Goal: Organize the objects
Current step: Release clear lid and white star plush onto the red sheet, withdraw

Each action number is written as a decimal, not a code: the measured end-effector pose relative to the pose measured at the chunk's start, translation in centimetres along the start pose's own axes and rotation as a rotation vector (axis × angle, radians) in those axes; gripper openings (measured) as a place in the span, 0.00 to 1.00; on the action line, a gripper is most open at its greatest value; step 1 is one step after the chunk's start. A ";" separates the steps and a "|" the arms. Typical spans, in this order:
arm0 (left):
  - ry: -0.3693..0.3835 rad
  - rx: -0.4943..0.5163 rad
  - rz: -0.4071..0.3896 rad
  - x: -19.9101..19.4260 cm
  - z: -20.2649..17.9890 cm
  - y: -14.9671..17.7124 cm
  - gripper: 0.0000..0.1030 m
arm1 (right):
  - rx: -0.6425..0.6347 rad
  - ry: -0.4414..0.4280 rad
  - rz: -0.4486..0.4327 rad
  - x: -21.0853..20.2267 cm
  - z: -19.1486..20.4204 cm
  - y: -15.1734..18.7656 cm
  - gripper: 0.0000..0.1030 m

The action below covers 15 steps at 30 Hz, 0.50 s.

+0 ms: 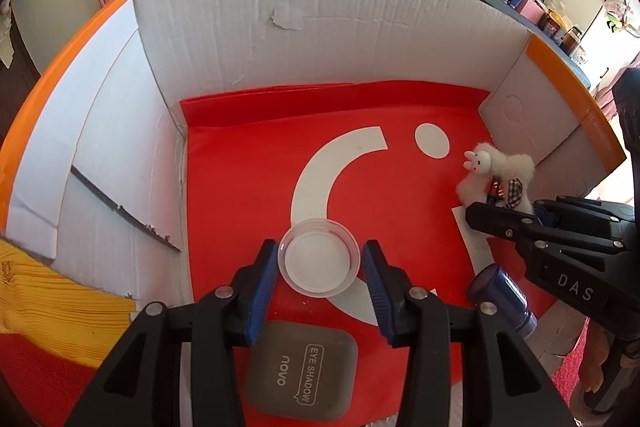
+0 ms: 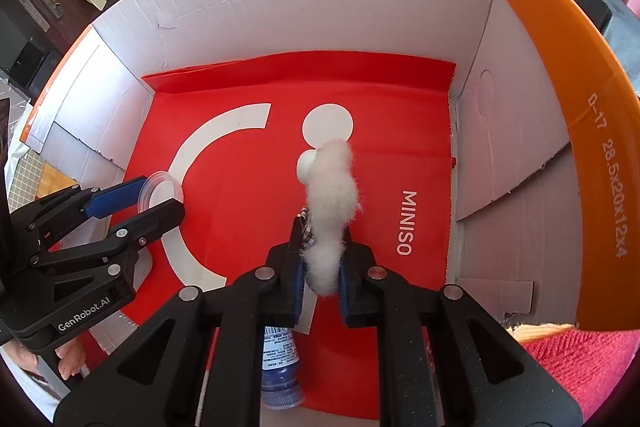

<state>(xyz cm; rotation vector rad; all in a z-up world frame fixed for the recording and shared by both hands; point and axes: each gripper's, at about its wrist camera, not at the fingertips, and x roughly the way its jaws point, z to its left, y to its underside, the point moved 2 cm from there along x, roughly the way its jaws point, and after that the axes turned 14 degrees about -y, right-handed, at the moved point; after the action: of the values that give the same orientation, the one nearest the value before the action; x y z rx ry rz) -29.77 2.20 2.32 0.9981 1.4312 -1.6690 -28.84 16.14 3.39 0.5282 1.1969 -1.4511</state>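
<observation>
Inside a cardboard box (image 1: 328, 27) lined with a red bag (image 2: 248, 219), the left gripper (image 1: 320, 287) has its jaws apart on either side of a clear plastic lid (image 1: 319, 263), the blue pads beside its rim with no grip. The right gripper (image 2: 322, 287) is clamped on a fluffy white toy (image 2: 332, 195). A blue bottle (image 1: 504, 297) and a grey eye-shadow case (image 1: 302, 371) lie near the front.

Corrugated cardboard box (image 1: 320, 27), matt; clear glossy plastic lid (image 1: 319, 257); fluffy white plush toy (image 2: 332, 195).
</observation>
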 end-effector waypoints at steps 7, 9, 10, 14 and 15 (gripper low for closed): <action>0.000 0.002 -0.002 0.1 0.0 0.1 0.46 | 0.004 0.002 0.001 -0.4 -0.3 0.1 0.14; 0.000 0.002 -0.002 0.2 0.0 0.1 0.46 | -0.001 0.002 0.003 -0.5 -0.2 0.1 0.16; 0.001 0.001 -0.002 0.2 0.0 0.1 0.46 | -0.003 0.001 0.004 -0.6 -0.2 0.1 0.17; 0.004 0.001 -0.001 0.2 -0.1 0.1 0.46 | -0.009 -0.002 0.005 -0.9 -0.3 0.3 0.21; 0.006 0.000 -0.001 0.2 0.0 0.1 0.46 | -0.010 -0.001 0.005 -0.3 0.3 0.2 0.22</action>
<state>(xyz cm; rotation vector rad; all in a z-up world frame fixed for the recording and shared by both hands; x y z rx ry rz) -29.79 2.23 2.14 1.0034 1.4358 -1.6675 -28.47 16.06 3.71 0.5231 1.2008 -1.4403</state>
